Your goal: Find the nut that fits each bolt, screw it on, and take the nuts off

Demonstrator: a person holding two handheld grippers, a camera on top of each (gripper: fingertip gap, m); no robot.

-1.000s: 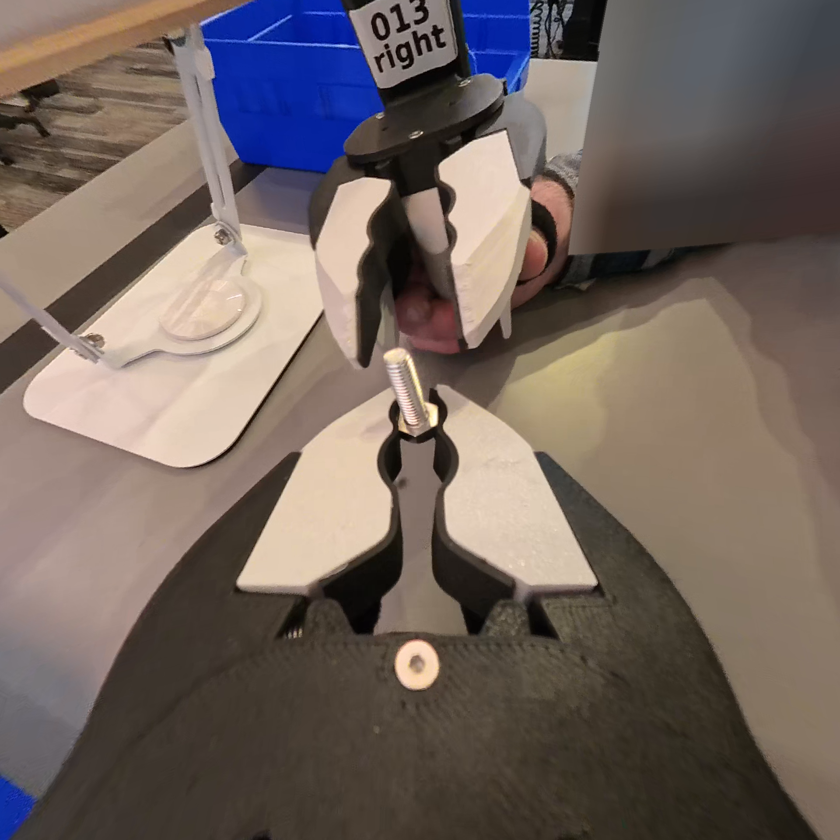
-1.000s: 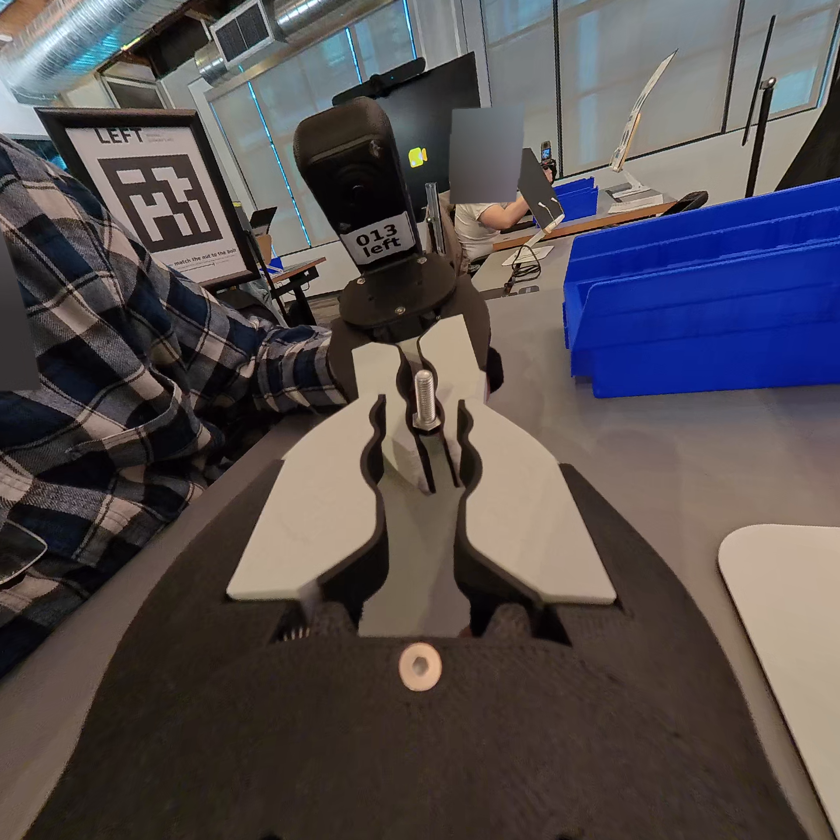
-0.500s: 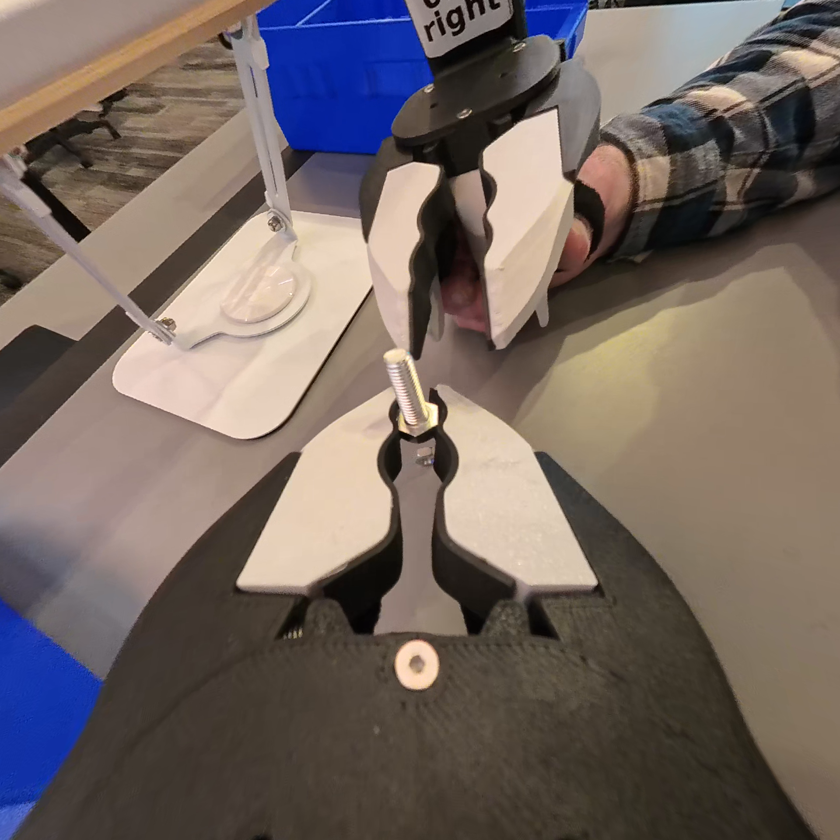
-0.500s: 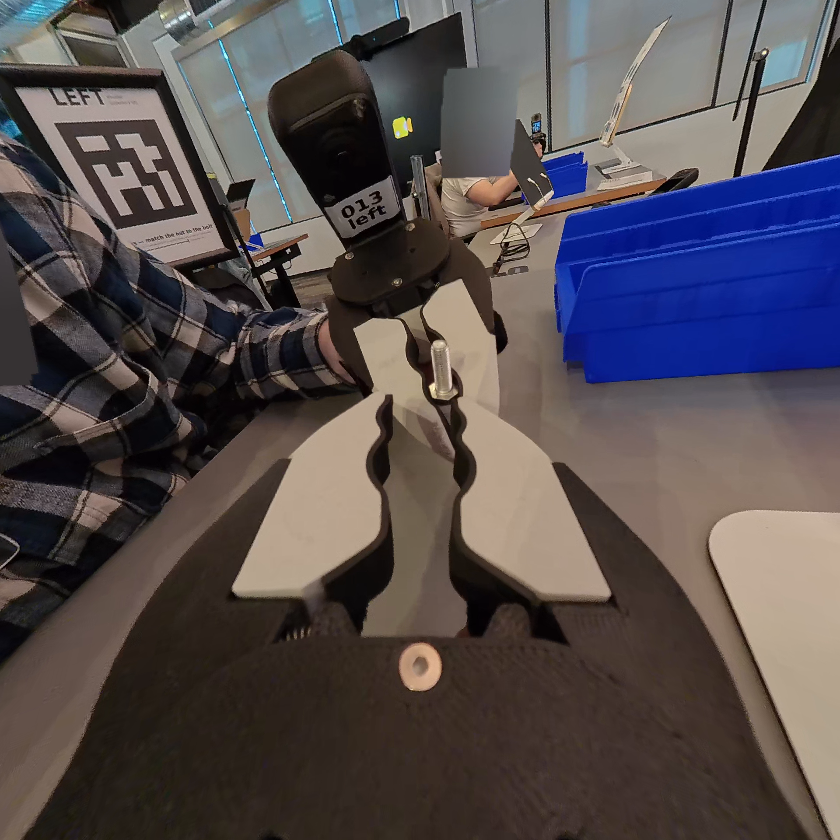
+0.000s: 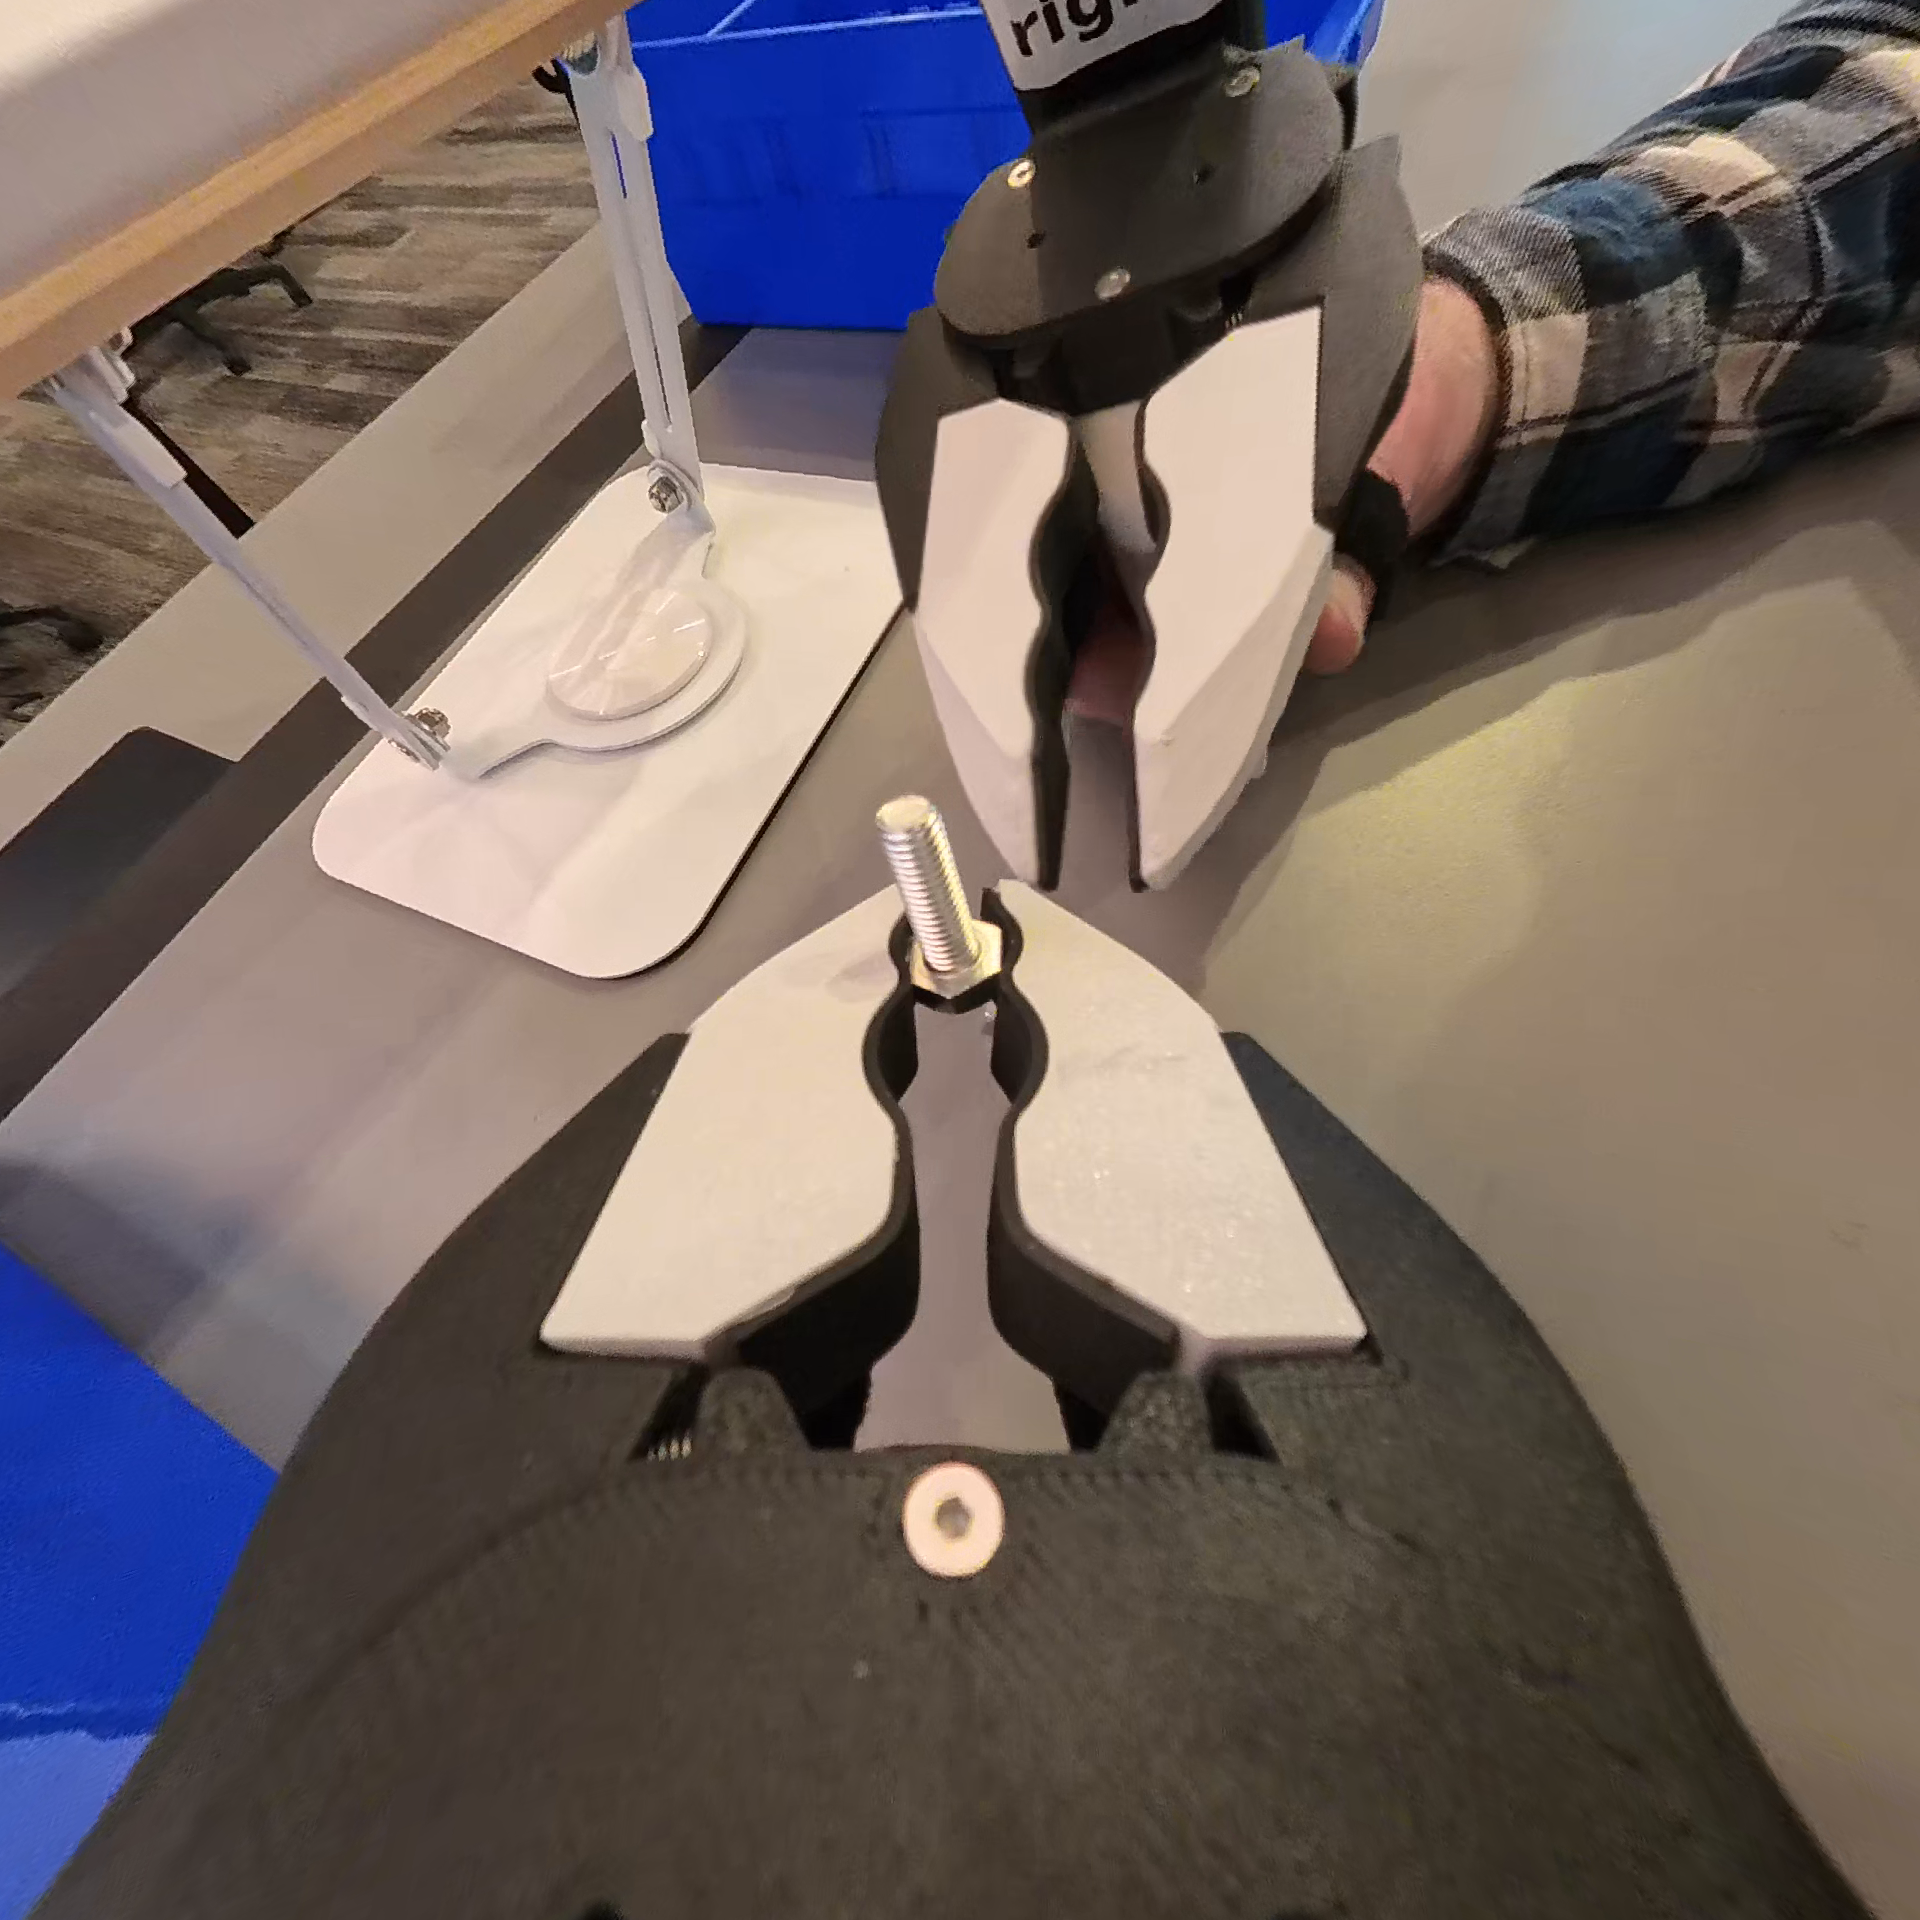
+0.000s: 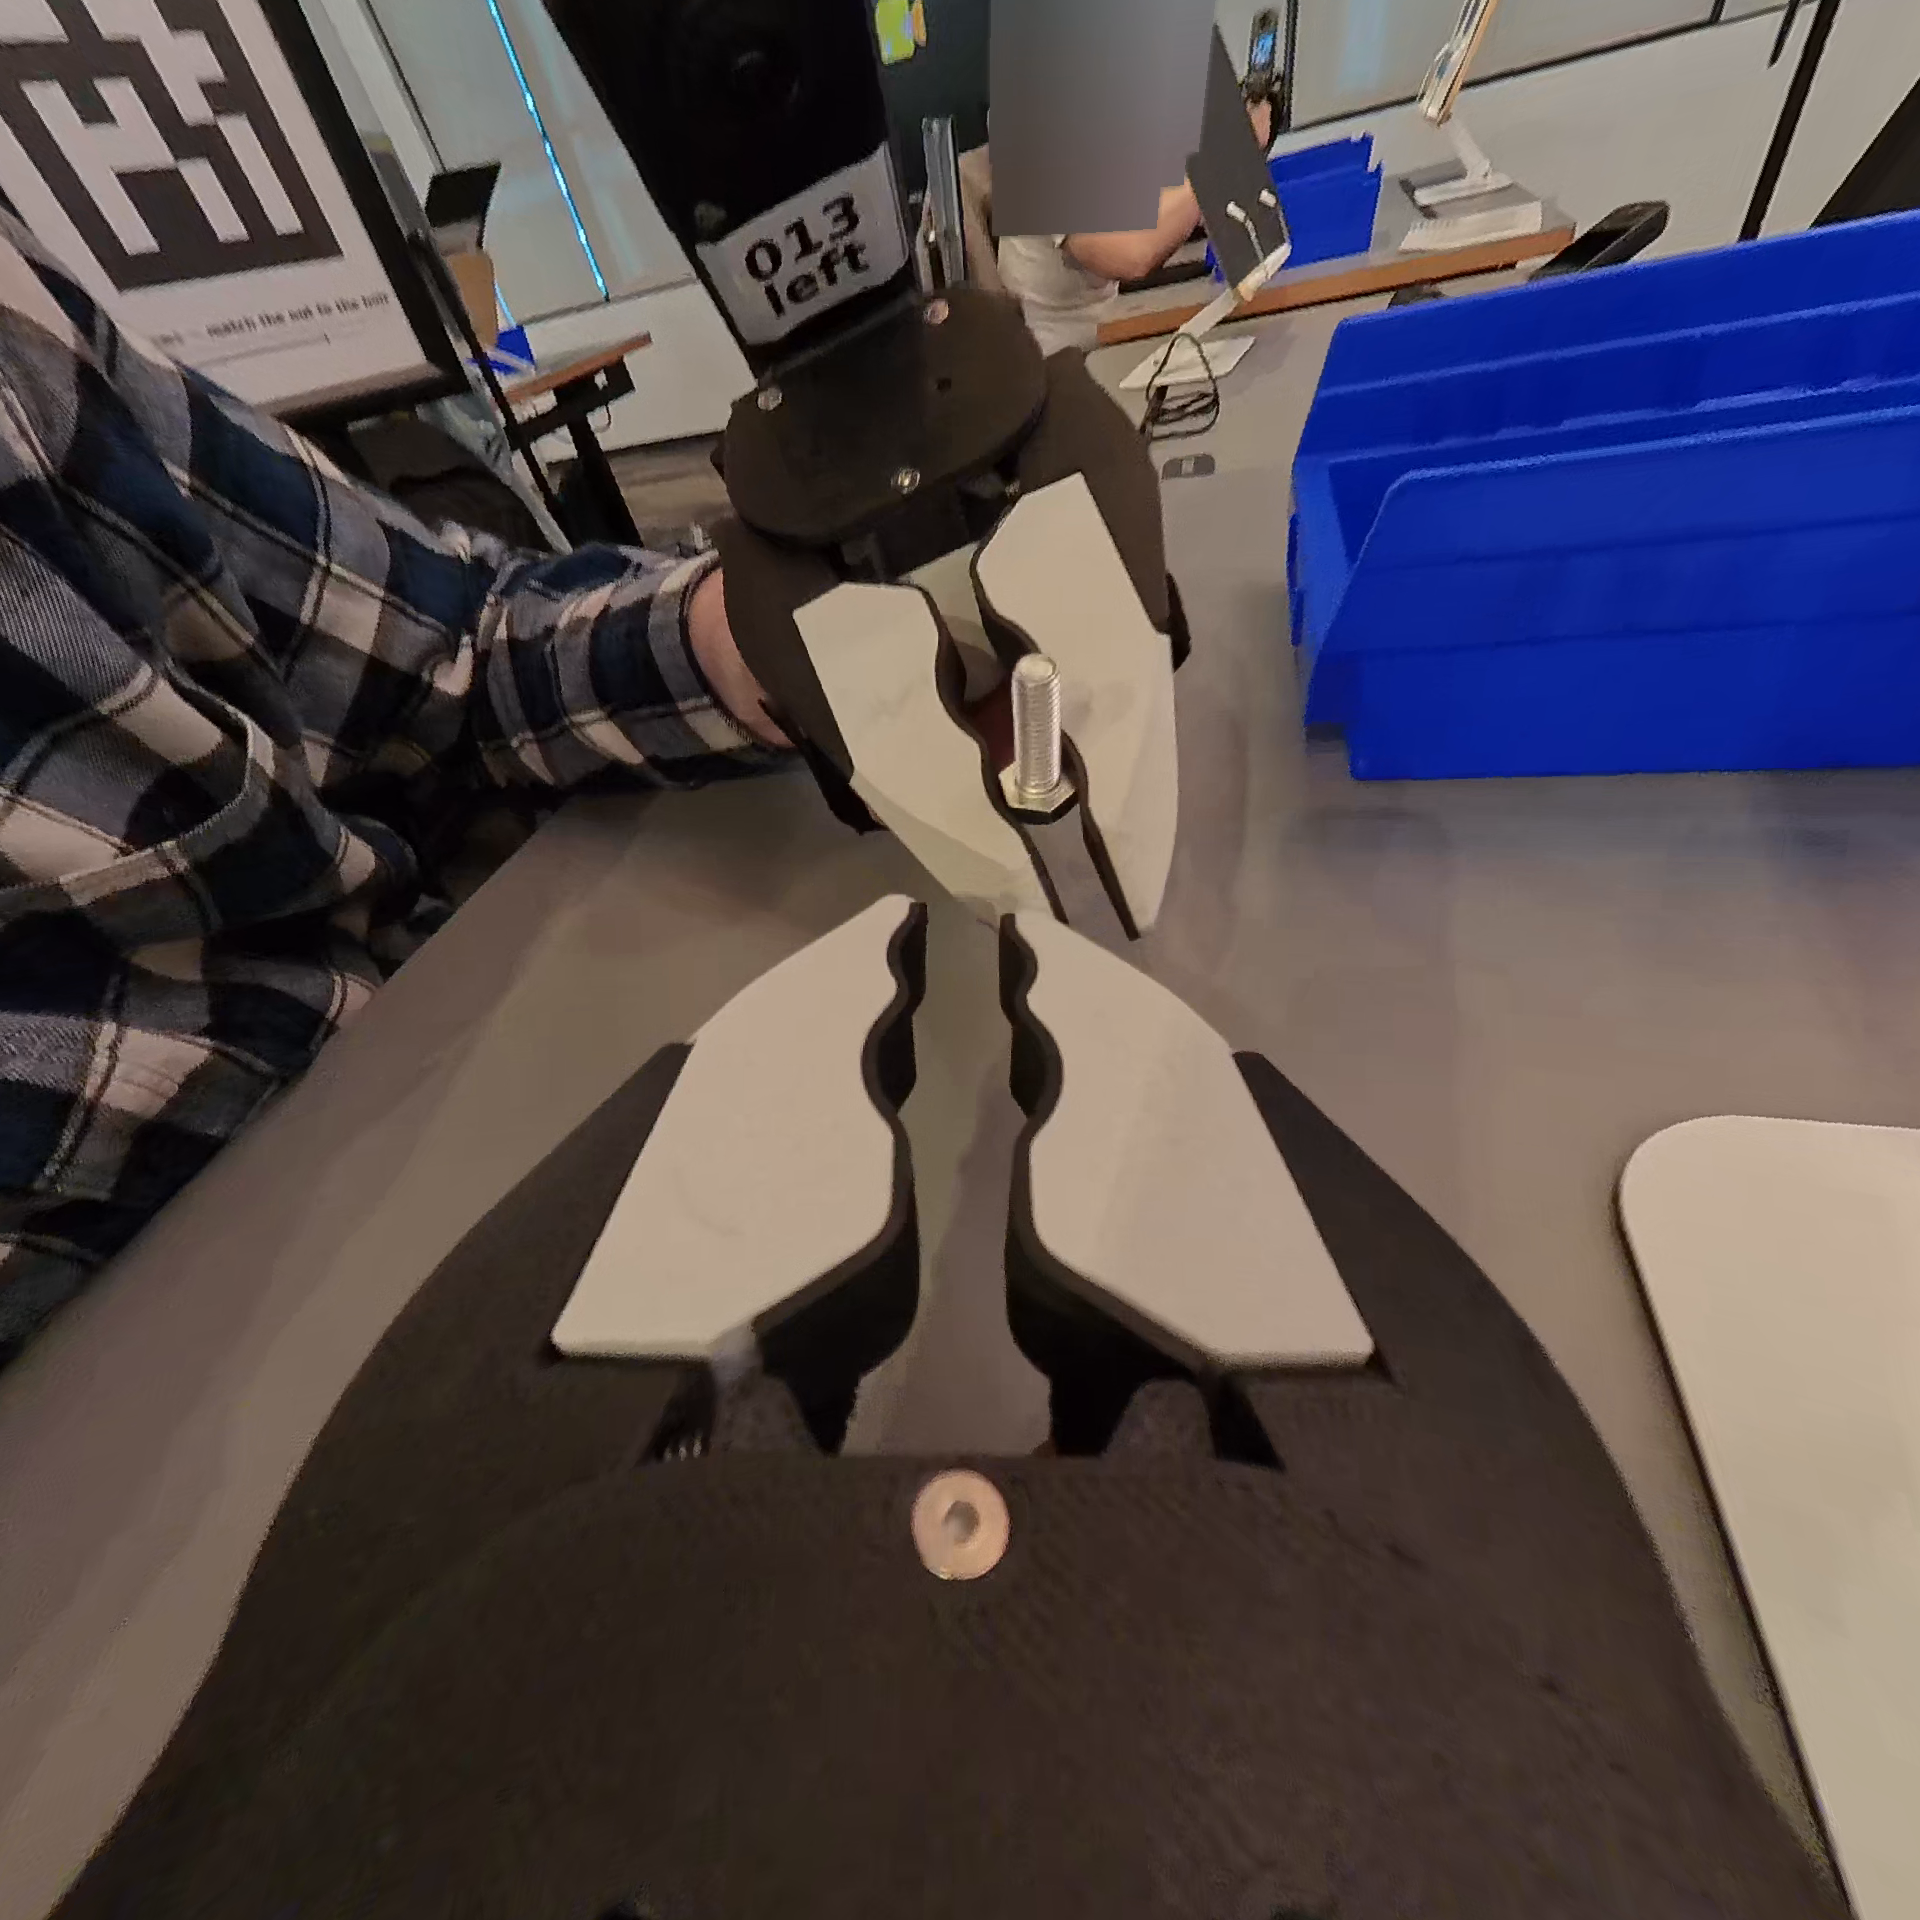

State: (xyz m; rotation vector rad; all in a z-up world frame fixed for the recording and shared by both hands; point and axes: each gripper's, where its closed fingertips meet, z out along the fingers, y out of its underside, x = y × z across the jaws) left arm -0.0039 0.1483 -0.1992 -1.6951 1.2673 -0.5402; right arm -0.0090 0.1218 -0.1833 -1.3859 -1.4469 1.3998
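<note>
My left gripper (image 5: 956, 940) is shut on a silver bolt (image 5: 928, 883), gripping its hex end in the notch near the fingertips. The threaded shank stands up, tilted slightly left. The bolt also shows in the right wrist view (image 6: 1036, 738), held in the left gripper (image 6: 1101, 914). No nut shows on the bare thread. My right gripper (image 6: 956, 925) is open with a narrow gap and nothing between its fingers. It faces the left gripper tip to tip, just right of the bolt (image 5: 1091, 873).
Blue bins (image 6: 1600, 582) stand at the right on the grey table (image 5: 1558, 1039). A white stand base (image 5: 582, 831) lies left of the bolt and also shows in the right wrist view (image 6: 1787, 1403). Plaid-sleeved arms (image 6: 260, 675) hold both grippers. A framed sign (image 6: 177, 156) stands behind. Both grippers' tips are close together, under 4 cm apart.
My right gripper's jaws have narrowed on nothing, and it has shifted from above the bolt to its right side. My left gripper keeps the same hold on the bolt.
</note>
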